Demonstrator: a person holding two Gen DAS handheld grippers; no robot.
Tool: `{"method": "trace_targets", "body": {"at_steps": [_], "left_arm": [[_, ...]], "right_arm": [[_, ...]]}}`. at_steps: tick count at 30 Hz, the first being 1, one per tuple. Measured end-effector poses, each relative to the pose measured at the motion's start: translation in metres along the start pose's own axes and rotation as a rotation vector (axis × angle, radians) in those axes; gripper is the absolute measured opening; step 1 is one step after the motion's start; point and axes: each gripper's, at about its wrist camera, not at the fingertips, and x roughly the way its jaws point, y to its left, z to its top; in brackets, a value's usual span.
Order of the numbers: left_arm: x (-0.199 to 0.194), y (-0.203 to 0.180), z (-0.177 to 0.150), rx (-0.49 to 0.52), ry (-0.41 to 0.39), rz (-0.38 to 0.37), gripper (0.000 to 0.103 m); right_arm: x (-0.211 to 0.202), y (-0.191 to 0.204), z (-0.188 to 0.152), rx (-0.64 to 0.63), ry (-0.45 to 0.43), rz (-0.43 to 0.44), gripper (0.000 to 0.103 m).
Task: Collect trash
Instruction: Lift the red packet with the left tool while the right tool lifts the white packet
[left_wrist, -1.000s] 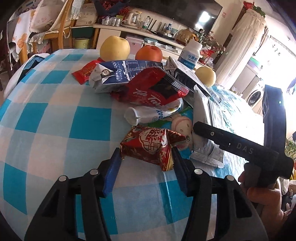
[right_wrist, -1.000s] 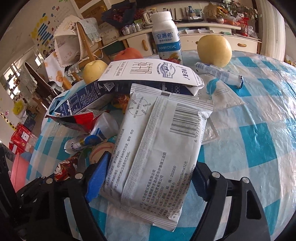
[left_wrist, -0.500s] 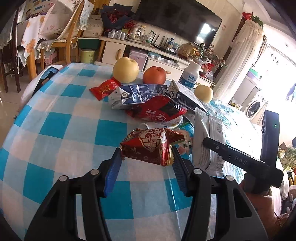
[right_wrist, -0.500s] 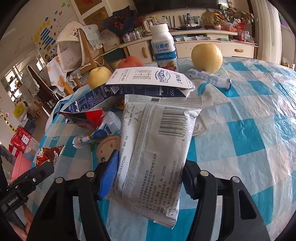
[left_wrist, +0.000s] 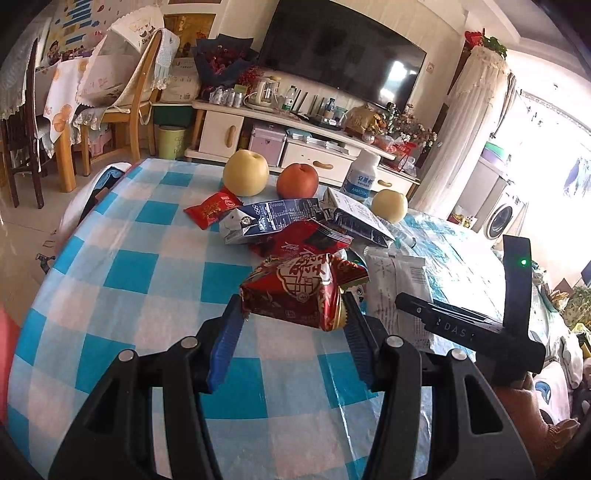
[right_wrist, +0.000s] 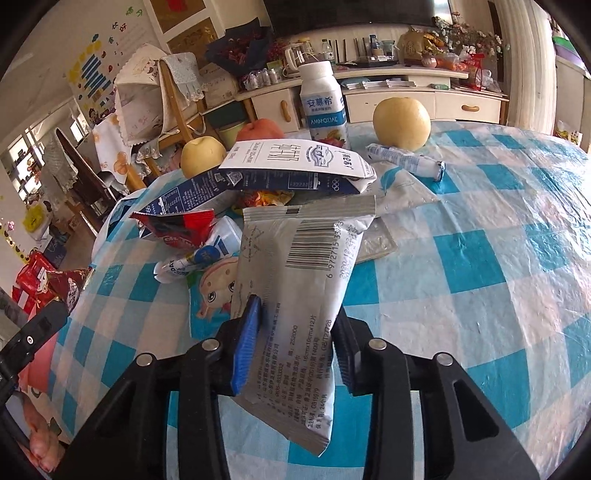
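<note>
My left gripper (left_wrist: 291, 314) is shut on a red and gold snack wrapper (left_wrist: 299, 291), held above the checked tablecloth (left_wrist: 147, 266). My right gripper (right_wrist: 295, 321) is shut on a grey wipes packet (right_wrist: 295, 280) with a barcode, its far end lifted off the table. A pile of trash lies in the middle: two flattened blue and white milk cartons (right_wrist: 295, 166), a red and black wrapper (left_wrist: 303, 240), a small red packet (left_wrist: 212, 210) and a crushed white tube (right_wrist: 199, 254). The right gripper's body (left_wrist: 461, 328) shows in the left wrist view.
Two yellow pears (left_wrist: 245, 173) (right_wrist: 400, 122), a red apple (left_wrist: 297, 181) and a white yoghurt bottle (right_wrist: 323, 103) stand at the table's far side. A white wrapped roll (right_wrist: 404, 160) lies by the pear. A person's hand (left_wrist: 524, 413) holds the right gripper. Chairs and a TV cabinet stand behind.
Both grippers have closed on their items and risen from the table. The red wrapper is lifted off the cloth, and the grey packet is pinched narrower and pulled back.
</note>
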Motion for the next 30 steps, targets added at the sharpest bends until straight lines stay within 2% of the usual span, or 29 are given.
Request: {"method": "trace_targets", "body": {"at_steps": [1, 2, 4, 5, 8, 11, 12, 13, 15, 16, 19, 22, 23, 26, 30], "left_arm": [[-0.002, 0.001, 0.0, -0.001, -0.004, 0.0, 0.055], [-0.005, 0.001, 0.0, -0.005, -0.01, 0.0, 0.055], [-0.008, 0.003, 0.002, -0.011, -0.015, -0.001, 0.055], [-0.008, 0.003, 0.002, -0.012, -0.017, 0.002, 0.055], [-0.009, 0.008, 0.003, -0.024, -0.011, 0.007, 0.055], [-0.009, 0.011, 0.004, -0.034, -0.007, 0.02, 0.055], [-0.009, 0.012, 0.004, -0.036, -0.008, 0.024, 0.055], [-0.01, 0.014, 0.004, -0.039, -0.009, 0.026, 0.055], [-0.011, 0.017, 0.005, -0.049, -0.013, 0.026, 0.055], [-0.012, 0.018, 0.006, -0.053, -0.015, 0.026, 0.055], [-0.016, 0.022, 0.008, -0.056, -0.029, 0.037, 0.055], [-0.022, 0.025, 0.01, -0.06, -0.047, 0.054, 0.054], [-0.024, 0.026, 0.011, -0.061, -0.055, 0.056, 0.049], [-0.033, 0.031, 0.014, -0.072, -0.085, 0.076, 0.049], [-0.032, 0.041, 0.015, -0.108, -0.062, 0.074, 0.049]], "right_arm": [[-0.001, 0.0, 0.0, 0.002, -0.003, -0.009, 0.062], [-0.002, 0.0, 0.0, 0.003, -0.012, -0.012, 0.069], [-0.005, 0.003, 0.001, 0.008, -0.03, -0.046, 0.09], [-0.005, 0.004, 0.001, 0.006, -0.037, -0.064, 0.093], [0.008, 0.012, 0.002, -0.002, 0.001, -0.13, 0.095], [0.027, 0.017, -0.002, 0.024, 0.059, -0.137, 0.095], [0.033, 0.02, -0.004, 0.014, 0.071, -0.168, 0.095], [0.037, 0.022, -0.007, 0.002, 0.07, -0.196, 0.095], [0.039, 0.023, -0.012, 0.003, 0.054, -0.194, 0.095], [0.038, 0.024, -0.014, -0.009, 0.038, -0.195, 0.085], [0.034, 0.025, -0.017, -0.031, 0.033, -0.185, 0.08], [0.029, 0.024, -0.019, -0.03, 0.019, -0.177, 0.078], [0.026, 0.025, -0.019, -0.034, 0.01, -0.18, 0.078], [0.014, 0.03, -0.018, -0.044, -0.026, -0.178, 0.078], [0.0, 0.036, -0.015, -0.059, -0.05, -0.174, 0.078]]}}
